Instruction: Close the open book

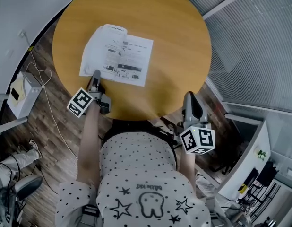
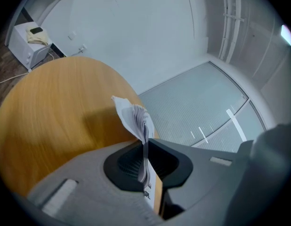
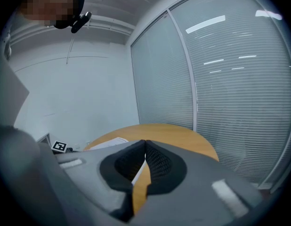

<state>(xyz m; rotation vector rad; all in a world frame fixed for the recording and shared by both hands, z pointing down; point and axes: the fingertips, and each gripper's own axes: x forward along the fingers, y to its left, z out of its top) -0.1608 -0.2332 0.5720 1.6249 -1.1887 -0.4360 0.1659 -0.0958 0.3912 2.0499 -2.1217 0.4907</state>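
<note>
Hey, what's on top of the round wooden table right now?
An open book, its near pages pinched by the left gripper. Whatever lies beneath the book is covered.

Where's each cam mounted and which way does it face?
Head view: on the person's head, steeply down on the table, book, left gripper, right gripper, torso and arms.
Left gripper view: on the left gripper, along its fingers, shut on the book's pages, toward the blinds.
Right gripper view: on the right gripper, fingers together, empty, facing wall and blinds.
Shared: all three show table and book.
</note>
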